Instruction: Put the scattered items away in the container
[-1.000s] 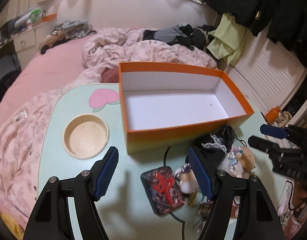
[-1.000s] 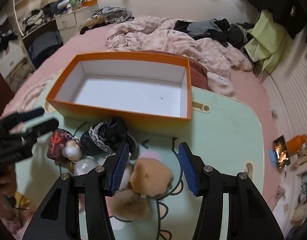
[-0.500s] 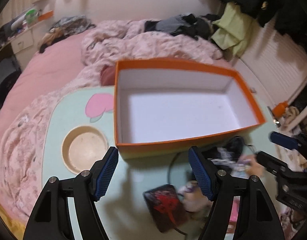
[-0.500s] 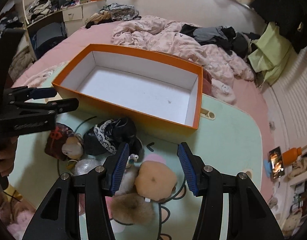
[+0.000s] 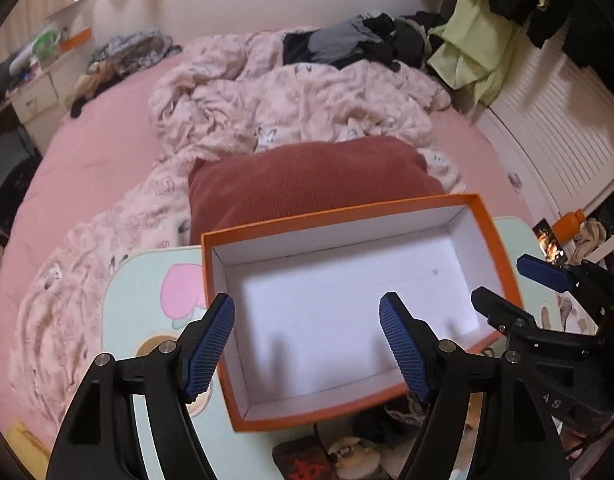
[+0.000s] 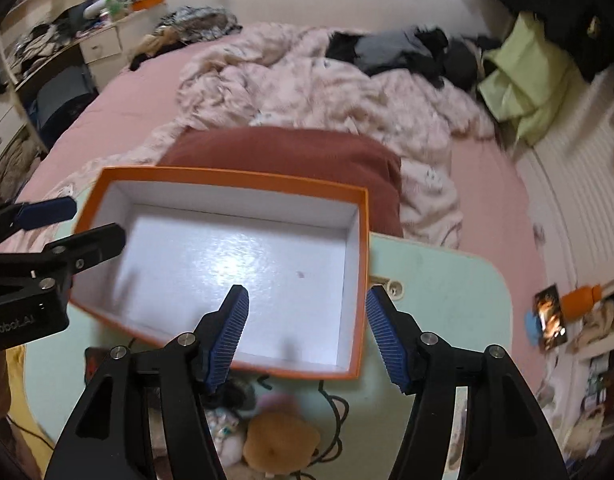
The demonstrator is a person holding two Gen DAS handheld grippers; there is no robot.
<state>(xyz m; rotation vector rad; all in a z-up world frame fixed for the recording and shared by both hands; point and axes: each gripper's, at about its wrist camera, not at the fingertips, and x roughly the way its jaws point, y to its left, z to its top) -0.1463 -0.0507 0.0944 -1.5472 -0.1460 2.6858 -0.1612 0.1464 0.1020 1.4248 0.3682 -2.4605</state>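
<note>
Both grippers hang over the empty orange box (image 5: 347, 312) with nothing between the jaws — left gripper (image 5: 307, 344) jaws wide apart over its left half, right gripper (image 6: 307, 336) jaws just opened further, straddling the box's right wall. The box sits at the far edge of the tabletop (image 6: 439, 292), open side up, so it can take drops from above. Scattered items — brown plush (image 6: 281, 440), red-marked pouch (image 5: 303, 466), black lace piece (image 5: 383, 420) — lie on the near side, none boxed yet.
</note>
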